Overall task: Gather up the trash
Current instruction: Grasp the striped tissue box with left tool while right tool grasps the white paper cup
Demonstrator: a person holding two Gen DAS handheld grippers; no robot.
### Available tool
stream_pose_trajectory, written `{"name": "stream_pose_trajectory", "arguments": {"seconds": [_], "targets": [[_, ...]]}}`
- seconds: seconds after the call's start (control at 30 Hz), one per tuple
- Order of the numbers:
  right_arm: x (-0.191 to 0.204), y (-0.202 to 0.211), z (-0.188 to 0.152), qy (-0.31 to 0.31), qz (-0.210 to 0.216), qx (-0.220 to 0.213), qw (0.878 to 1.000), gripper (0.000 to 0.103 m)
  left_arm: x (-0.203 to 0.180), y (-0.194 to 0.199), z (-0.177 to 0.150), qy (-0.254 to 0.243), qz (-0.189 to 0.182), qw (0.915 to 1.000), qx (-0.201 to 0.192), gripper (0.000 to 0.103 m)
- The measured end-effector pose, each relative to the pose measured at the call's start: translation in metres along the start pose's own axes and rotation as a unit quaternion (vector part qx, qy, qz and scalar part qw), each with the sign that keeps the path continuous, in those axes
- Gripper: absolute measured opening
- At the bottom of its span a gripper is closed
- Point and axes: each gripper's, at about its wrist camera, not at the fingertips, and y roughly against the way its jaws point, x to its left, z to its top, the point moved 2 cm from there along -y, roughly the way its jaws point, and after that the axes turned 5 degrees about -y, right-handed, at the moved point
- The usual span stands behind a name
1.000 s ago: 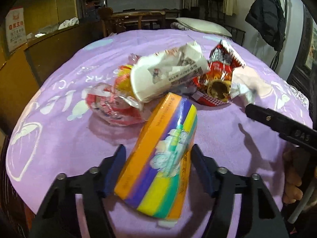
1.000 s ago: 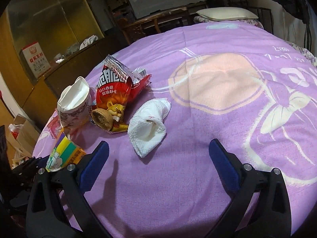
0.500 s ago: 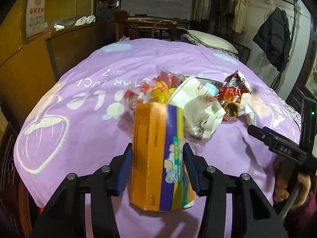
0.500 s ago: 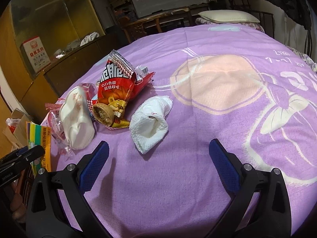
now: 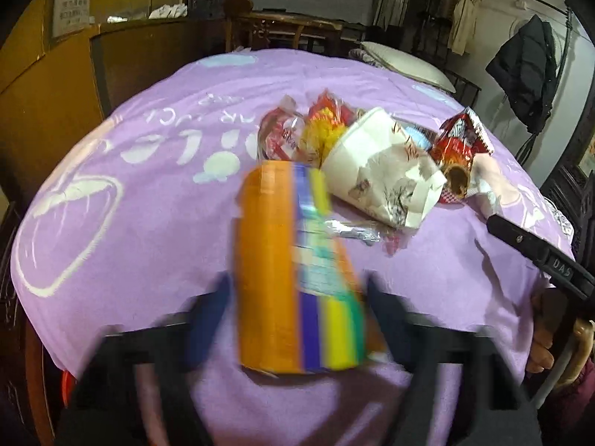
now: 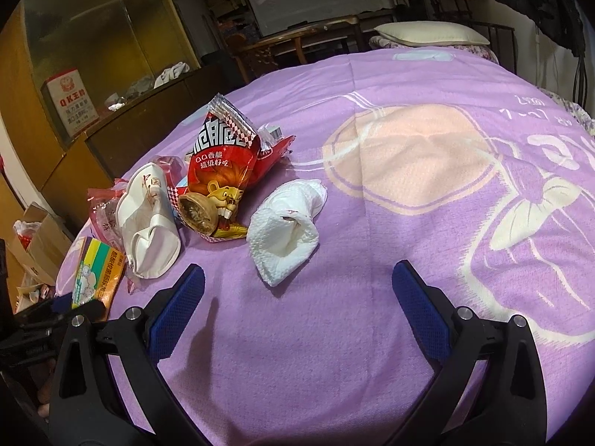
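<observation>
My left gripper (image 5: 297, 319) is shut on an orange, purple and yellow carton (image 5: 290, 271); the view is blurred by motion. The carton also shows at the bed's left edge in the right wrist view (image 6: 96, 278). Behind it lie a crushed white paper cup (image 5: 375, 171), a red snack bag (image 5: 459, 148) and clear wrappers (image 5: 286, 137). My right gripper (image 6: 297, 308) is open and empty above the purple sheet, just short of a crumpled white tissue (image 6: 286, 223). The red lion snack bag (image 6: 219, 171) and the paper cup (image 6: 148, 223) lie left of the tissue.
The trash lies on a bed with a purple printed sheet (image 6: 427, 193). A pillow (image 6: 427, 33) is at the far end. Wooden cabinets (image 6: 93, 55) stand to the left, with cardboard boxes (image 6: 33, 241) on the floor. A dark jacket (image 5: 528, 74) hangs at right.
My left gripper has lifted the carton off the trash pile and drawn it back toward the bed's near edge. The paper cup has tipped over. The right gripper has stayed still.
</observation>
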Motion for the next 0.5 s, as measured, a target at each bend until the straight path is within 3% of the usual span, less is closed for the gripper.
{"name": "stream_pose_trajectory", "arguments": {"seconds": [0.2, 0.23, 0.27, 0.3, 0.5], "targets": [[0.014, 0.019, 0.001, 0.009, -0.003, -0.039, 0.999, 0.097, 0.027, 0.041, 0.013, 0.025, -0.007, 0.9983, -0.052, 0.053], [0.022, 0.024, 0.002, 0.018, 0.009, -0.045, 0.999, 0.097, 0.031, 0.045, 0.014, 0.030, -0.007, 0.9979, -0.057, 0.050], [0.030, 0.028, 0.003, 0.029, 0.018, -0.050, 0.998, 0.097, 0.038, 0.050, 0.015, 0.038, -0.014, 0.9975, -0.059, 0.040], [0.039, 0.031, 0.003, 0.041, 0.025, -0.053, 0.997, 0.097, 0.042, 0.052, 0.015, 0.044, -0.022, 0.9972, -0.056, 0.040], [0.087, 0.008, 0.001, 0.102, 0.051, -0.011, 0.993, 0.093, 0.054, 0.052, 0.013, 0.058, -0.029, 0.9965, -0.053, 0.039]]}}
